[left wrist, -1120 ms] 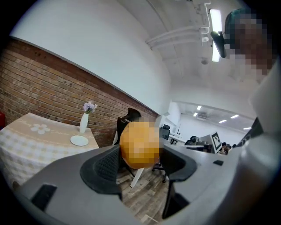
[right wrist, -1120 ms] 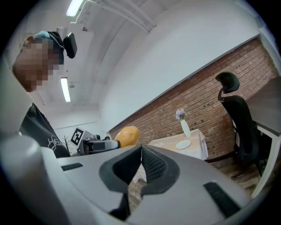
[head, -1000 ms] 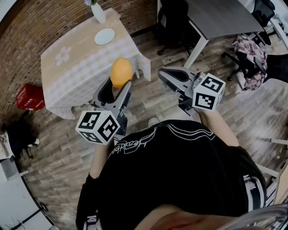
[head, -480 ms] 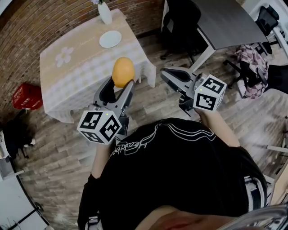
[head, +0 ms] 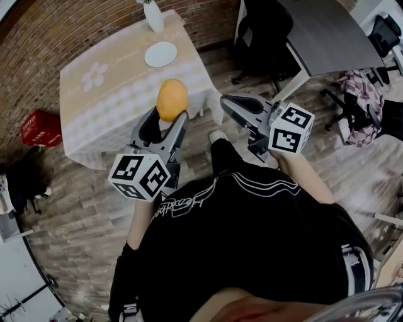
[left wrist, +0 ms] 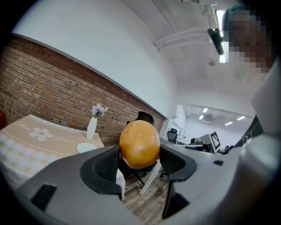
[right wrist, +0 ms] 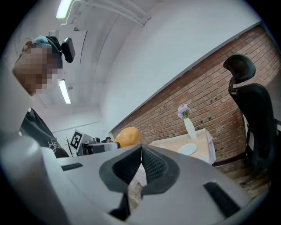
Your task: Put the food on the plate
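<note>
Left gripper (head: 167, 119): jaws wide, clamping round orange food (head: 172, 99). Right gripper (head: 228, 104): jaws together, empty. Plate (head: 160, 54) at 12 o'clock, near far edge of table (head: 107, 100).

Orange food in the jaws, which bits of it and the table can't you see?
- Orange food: its lower sides, left gripper view, covered by the jaws.
- Vase: most of its flowers, head view, cut off by the top edge.
- Table legs: head view, hidden under the tablecloth.

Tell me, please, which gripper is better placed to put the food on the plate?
Left: the left gripper grips the round orange food, with the white plate ahead of it. The right gripper is shut, empty.
</note>
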